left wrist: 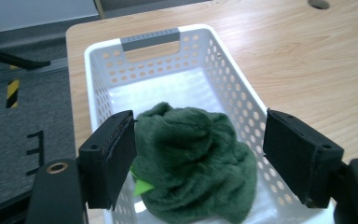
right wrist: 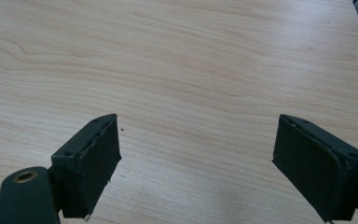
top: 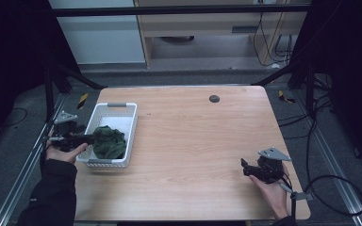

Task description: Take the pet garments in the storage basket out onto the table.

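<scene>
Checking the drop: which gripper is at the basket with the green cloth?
The left gripper, open over the white basket holding the green cloth. The right gripper sits open over bare table.

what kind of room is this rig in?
Probably a lab data-collection station, not a home: a wooden table boxed in by a black metal frame, loose cables on grey carpet, hazard-striped tape marking the frame's feet.

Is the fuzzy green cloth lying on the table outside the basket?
No, the green cloth sits bunched up inside the white basket, near its closer end.
</scene>
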The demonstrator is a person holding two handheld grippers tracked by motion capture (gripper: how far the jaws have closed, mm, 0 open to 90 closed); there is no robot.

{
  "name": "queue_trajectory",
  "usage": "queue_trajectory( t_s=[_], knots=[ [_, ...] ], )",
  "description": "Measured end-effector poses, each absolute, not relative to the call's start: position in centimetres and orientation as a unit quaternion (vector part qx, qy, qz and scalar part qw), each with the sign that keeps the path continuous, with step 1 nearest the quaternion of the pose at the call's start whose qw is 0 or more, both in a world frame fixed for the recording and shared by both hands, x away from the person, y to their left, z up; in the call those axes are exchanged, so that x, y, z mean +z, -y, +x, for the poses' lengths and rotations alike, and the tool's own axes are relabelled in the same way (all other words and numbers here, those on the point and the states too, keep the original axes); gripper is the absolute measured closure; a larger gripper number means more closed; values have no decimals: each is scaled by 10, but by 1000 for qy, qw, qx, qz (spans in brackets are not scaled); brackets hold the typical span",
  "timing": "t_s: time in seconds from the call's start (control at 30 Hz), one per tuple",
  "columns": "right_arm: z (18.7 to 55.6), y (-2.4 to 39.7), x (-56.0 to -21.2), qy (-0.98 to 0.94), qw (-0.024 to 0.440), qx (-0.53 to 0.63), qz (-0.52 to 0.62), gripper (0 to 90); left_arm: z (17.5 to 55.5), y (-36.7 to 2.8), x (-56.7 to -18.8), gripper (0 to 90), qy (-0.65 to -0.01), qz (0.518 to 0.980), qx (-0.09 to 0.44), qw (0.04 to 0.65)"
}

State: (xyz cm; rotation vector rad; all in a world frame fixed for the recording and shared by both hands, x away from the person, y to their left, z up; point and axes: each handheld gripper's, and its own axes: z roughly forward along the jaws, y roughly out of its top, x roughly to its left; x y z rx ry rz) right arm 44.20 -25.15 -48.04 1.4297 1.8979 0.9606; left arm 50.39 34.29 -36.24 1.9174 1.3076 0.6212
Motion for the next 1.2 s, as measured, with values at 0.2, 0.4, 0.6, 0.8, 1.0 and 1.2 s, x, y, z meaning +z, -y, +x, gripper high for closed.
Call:
queue_trajectory(
  t_s=[0.2,0.4,0.6,0.8,1.0,1.2],
  knots=[
    [442,251,-481,-712,284,358,533,145,516,-344,-362,227,-508,754,239,341],
    [443,251,-482,-714,284,355,532,145,529,-346,-366,212,-508,768,234,313],
    [443,250,-483,-718,283,351,531,144,536,-346,-369,206,-510,772,232,302],
    [444,250,-483,-720,283,349,530,140,542,-344,-371,193,-511,776,225,293],
    [444,250,-484,-721,281,347,529,139,545,-340,-374,179,-508,783,219,285],
    [444,250,-485,-725,279,343,528,138,548,-338,-381,173,-512,786,204,281]
  ],
)
